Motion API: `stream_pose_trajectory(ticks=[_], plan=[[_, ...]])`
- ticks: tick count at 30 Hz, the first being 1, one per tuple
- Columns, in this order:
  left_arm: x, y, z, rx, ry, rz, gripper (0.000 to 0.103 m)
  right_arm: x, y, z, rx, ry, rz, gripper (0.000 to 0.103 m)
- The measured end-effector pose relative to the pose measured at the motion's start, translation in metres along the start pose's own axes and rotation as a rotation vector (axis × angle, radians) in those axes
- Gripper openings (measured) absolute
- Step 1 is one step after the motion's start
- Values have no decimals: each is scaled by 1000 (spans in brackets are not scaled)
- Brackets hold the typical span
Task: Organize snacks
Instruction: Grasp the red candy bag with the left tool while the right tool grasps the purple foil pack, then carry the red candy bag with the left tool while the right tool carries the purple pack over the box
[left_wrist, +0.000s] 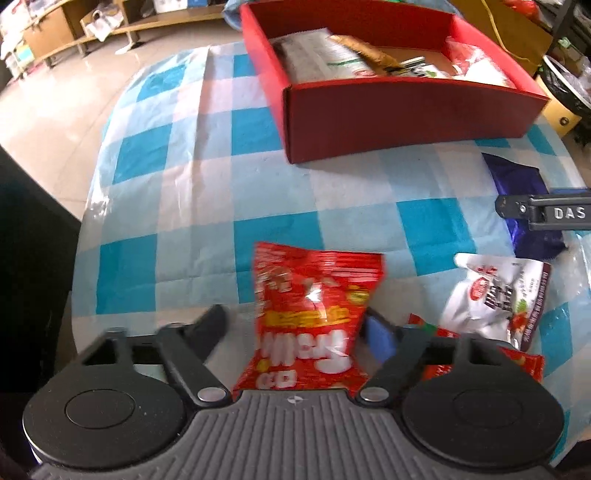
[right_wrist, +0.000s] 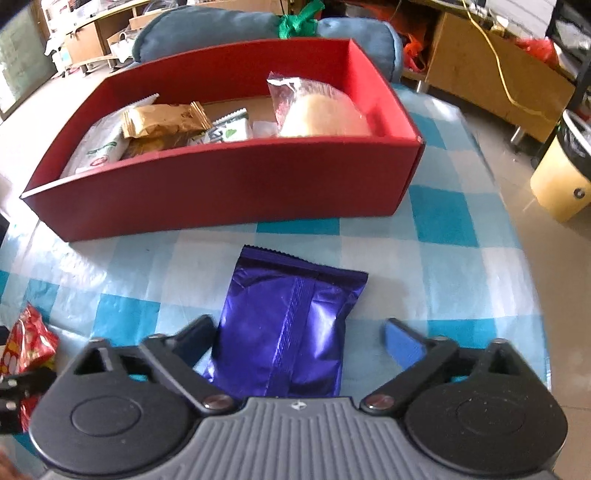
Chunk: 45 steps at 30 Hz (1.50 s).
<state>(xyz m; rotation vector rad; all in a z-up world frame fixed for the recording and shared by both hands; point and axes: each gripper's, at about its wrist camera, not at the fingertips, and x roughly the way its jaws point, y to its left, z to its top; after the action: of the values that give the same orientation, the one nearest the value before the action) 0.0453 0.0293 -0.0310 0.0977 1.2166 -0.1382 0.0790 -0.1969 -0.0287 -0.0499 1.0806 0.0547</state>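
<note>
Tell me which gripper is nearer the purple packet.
Right. The right gripper straddles the purple packet, which lies between its fingers. The left gripper is off to the side, around the red snack bag.

Red box (right_wrist: 229, 184) holds several packets; red bag (left_wrist: 314, 317), white packet (left_wrist: 495, 295) and purple pouch (right_wrist: 284, 328) lie flat nearby on the cloth.

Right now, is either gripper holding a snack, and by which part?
Neither. The red snack bag lies inside the open left gripper, the purple packet inside the open right gripper; a gap shows beside each.
</note>
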Motion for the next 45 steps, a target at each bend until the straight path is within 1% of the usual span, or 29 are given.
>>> stream_pose_trajectory(ticks=[3, 5, 13, 16, 19, 22, 27, 32, 35, 40, 45], plan=[[-5, -4, 0, 11, 0, -14, 62, -7, 4, -2, -2, 1, -6, 64], [-6, -4, -1, 5, 4, -23, 61, -9, 11, -6, -28, -6, -35, 64], [-26, -6, 4, -3, -51, -61, 60, -46, 5, -7, 44, -83, -19, 64], [-34, -10, 9, -6, -70, -84, 60, -56, 6, -3, 52, -101, -16, 64], [-41, -15, 16, -6, -95, -88, 60, -65, 10, 2, 51, -125, -13, 64], [-49, -20, 28, -15, -123, -100, 60, -73, 13, 8, 45, -149, -9, 64], [-59, -30, 53, -5, -187, -96, 60, -82, 13, 27, 61, -198, 14, 64], [-59, -37, 78, 1, -217, -100, 60, -83, 9, 50, 81, -235, 34, 64], [-57, -40, 93, 7, -240, -86, 60, -81, 4, 64, 89, -250, 36, 64], [-51, -43, 117, 1, -263, -70, 60, -74, -5, 86, 103, -264, 34, 64], [-39, -47, 136, -1, -259, -63, 60, -62, -5, 98, 85, -258, 30, 64]])
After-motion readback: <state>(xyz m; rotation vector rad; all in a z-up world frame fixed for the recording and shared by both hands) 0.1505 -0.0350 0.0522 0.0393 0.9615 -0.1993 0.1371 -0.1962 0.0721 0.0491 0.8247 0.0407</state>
